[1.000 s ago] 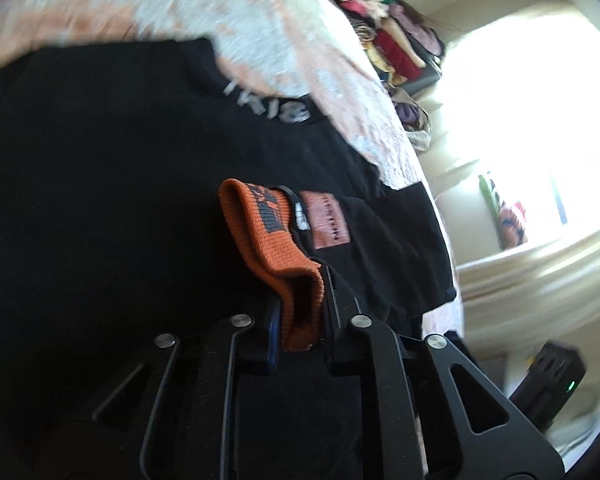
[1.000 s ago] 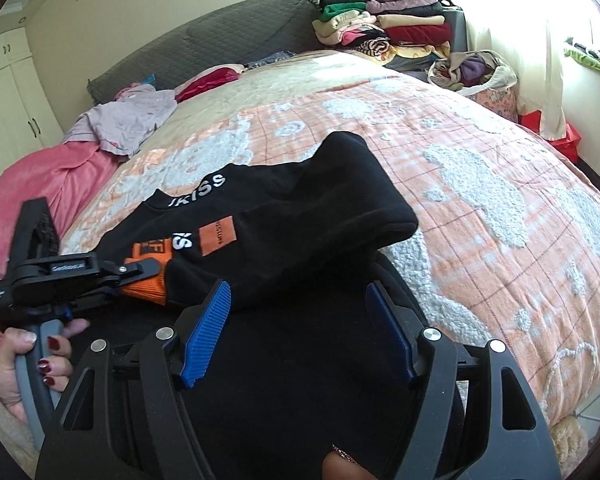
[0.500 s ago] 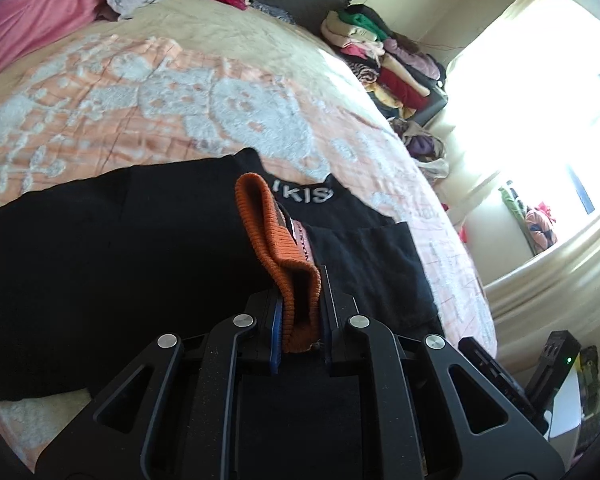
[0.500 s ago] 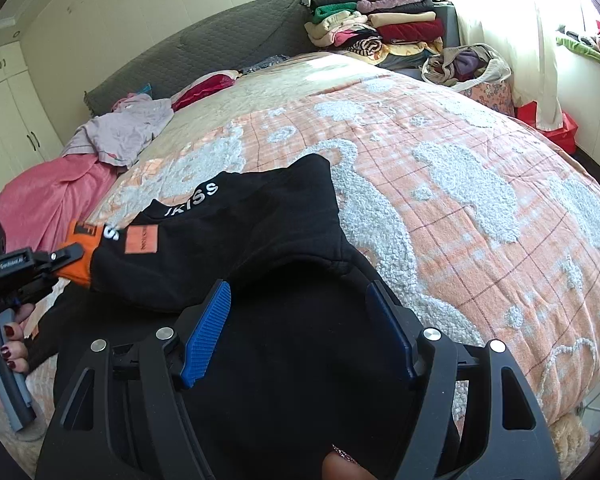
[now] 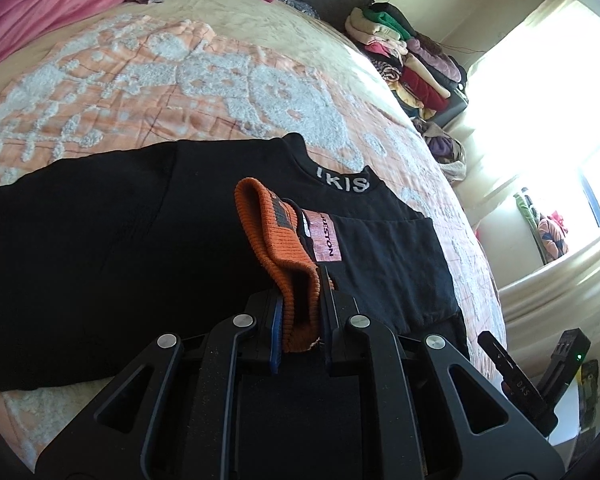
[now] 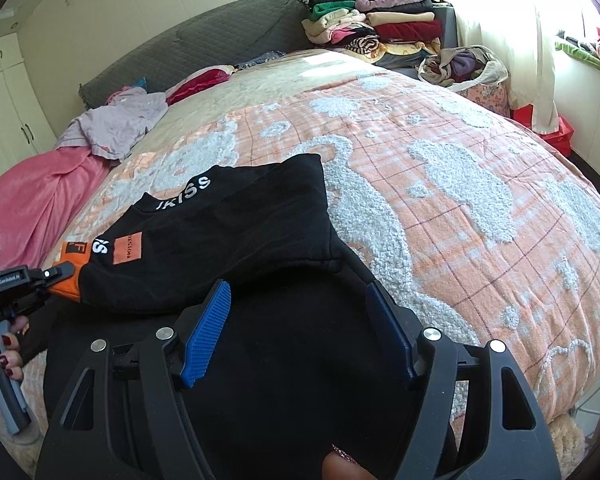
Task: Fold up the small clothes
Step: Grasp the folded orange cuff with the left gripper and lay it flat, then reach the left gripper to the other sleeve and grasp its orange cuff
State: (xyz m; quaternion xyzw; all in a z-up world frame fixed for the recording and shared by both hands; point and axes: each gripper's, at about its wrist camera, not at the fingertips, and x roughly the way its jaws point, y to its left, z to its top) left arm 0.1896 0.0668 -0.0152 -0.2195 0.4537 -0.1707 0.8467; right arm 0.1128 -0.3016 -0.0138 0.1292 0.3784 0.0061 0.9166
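A black sweatshirt [image 6: 236, 236] with white collar lettering lies on the bed; it also shows in the left wrist view [image 5: 100, 264]. One sleeve is folded across its body. My left gripper [image 5: 300, 320] is shut on that sleeve's orange cuff [image 5: 278, 236] and holds it over the shirt's chest; it also shows at the left of the right wrist view [image 6: 62, 270]. My right gripper [image 6: 300, 320] is open and empty, hovering over the lower part of the shirt.
The bed has an orange and white quilt [image 6: 440, 184]. A pink blanket [image 6: 32, 200] and a lilac garment [image 6: 116, 124] lie at its head. Folded clothes [image 6: 372, 24] are stacked beyond the bed, with a bag [image 6: 464, 64] beside them.
My left gripper has drawn the orange cuff and sleeve leftward across the shirt, so the sleeve lies flatter. My right gripper has stayed open over the hem.
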